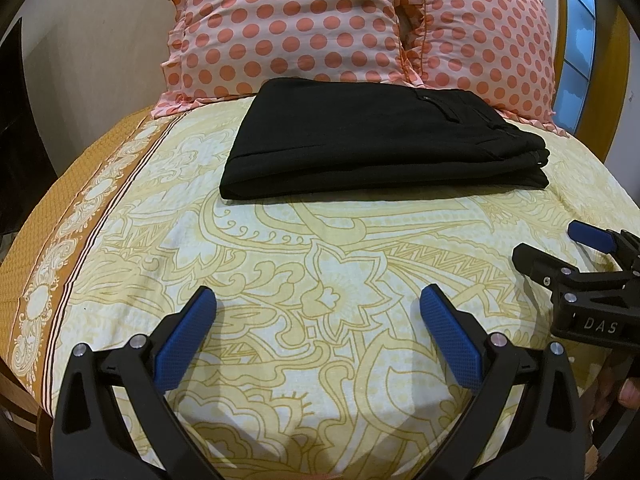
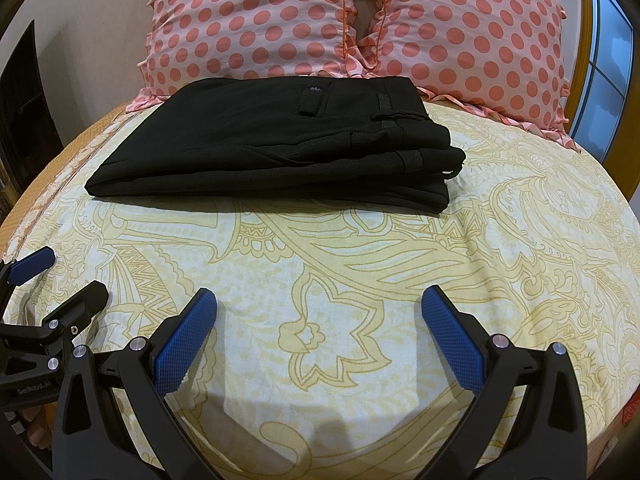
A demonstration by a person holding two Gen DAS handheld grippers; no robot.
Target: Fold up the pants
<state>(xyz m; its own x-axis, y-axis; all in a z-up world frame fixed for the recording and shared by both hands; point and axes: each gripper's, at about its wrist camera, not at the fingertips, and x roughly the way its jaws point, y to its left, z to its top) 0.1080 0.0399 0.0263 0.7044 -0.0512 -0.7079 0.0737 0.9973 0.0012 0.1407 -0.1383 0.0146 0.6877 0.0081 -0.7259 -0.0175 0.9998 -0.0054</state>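
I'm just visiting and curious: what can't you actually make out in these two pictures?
- Underside and inner layers of the folded black fabric pants: hidden by their own top layer, both views.
- Right hand-held gripper: cut off by the left view's right edge.
- Person: only fingertips show at the left view's edge.

Black pants [image 2: 272, 144] are lying folded into a flat rectangular bundle on a bed, their waistband and belt loops facing right, their far edge touching two pink polka-dot pillows [image 2: 256, 24] that are leaning side by side at the head. A yellow paisley bedsheet [image 2: 360, 248] is covering the mattress. In the near foreground the right gripper [image 2: 320, 300] is hovering over bare sheet with its blue-padded fingers spread wide, holding nothing. At the near left edge the left gripper [image 2: 60, 276] is reaching in, its fingers also parted.
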